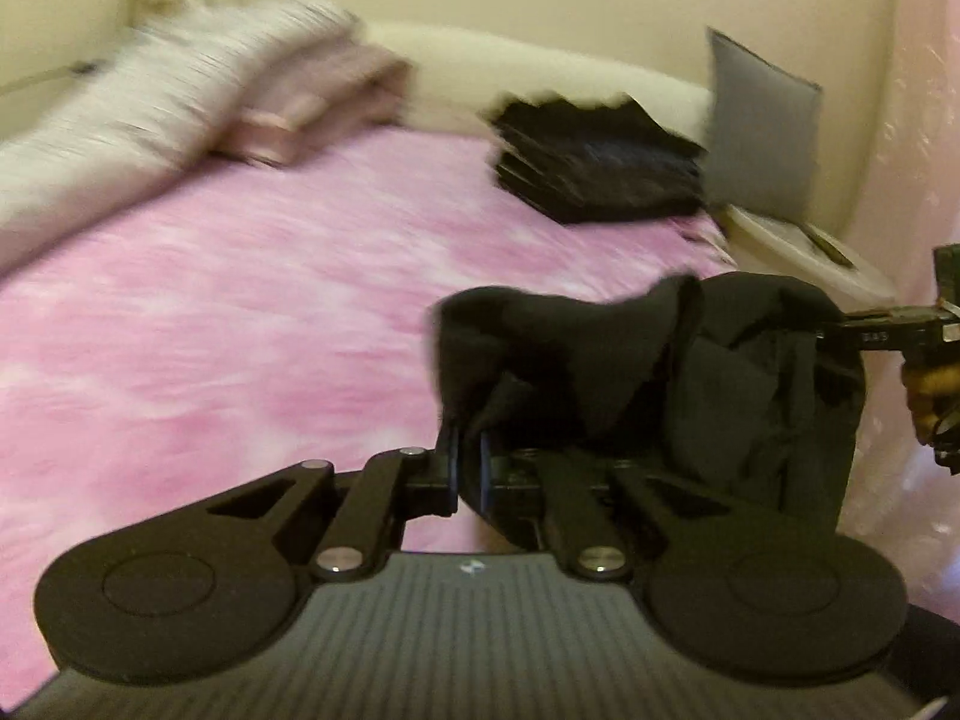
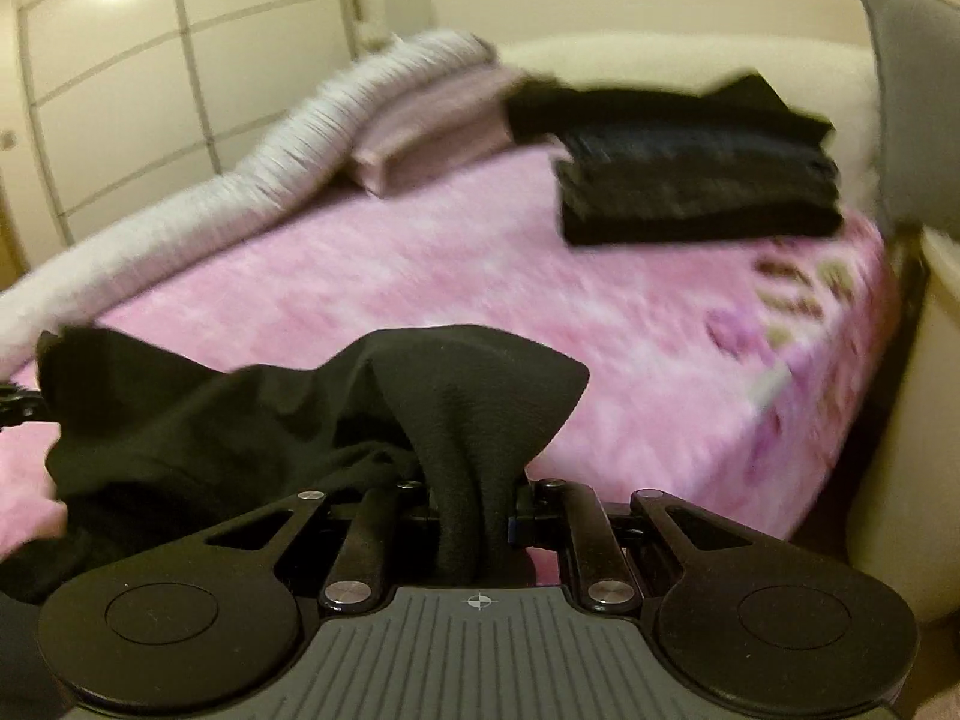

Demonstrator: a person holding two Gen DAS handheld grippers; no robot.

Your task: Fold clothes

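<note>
A black garment (image 1: 690, 372) hangs bunched between both grippers above the pink bedspread (image 1: 240, 312). My left gripper (image 1: 471, 468) is shut on one edge of it, the cloth rising out of the fingers. In the right wrist view the same black garment (image 2: 300, 414) drapes to the left, and my right gripper (image 2: 474, 510) is shut on a gathered fold of it. The right gripper (image 1: 888, 330) shows at the right edge of the left wrist view, clamped on the cloth. A stack of folded black clothes (image 2: 690, 174) lies at the far side of the bed.
A rolled white blanket (image 2: 270, 168) and a folded pink cloth (image 2: 432, 126) lie along the far left of the bed. A grey pillow (image 1: 762, 132) leans by the headboard. A cream nightstand (image 2: 918, 420) stands right of the bed. Wardrobe doors (image 2: 120, 90) fill the left wall.
</note>
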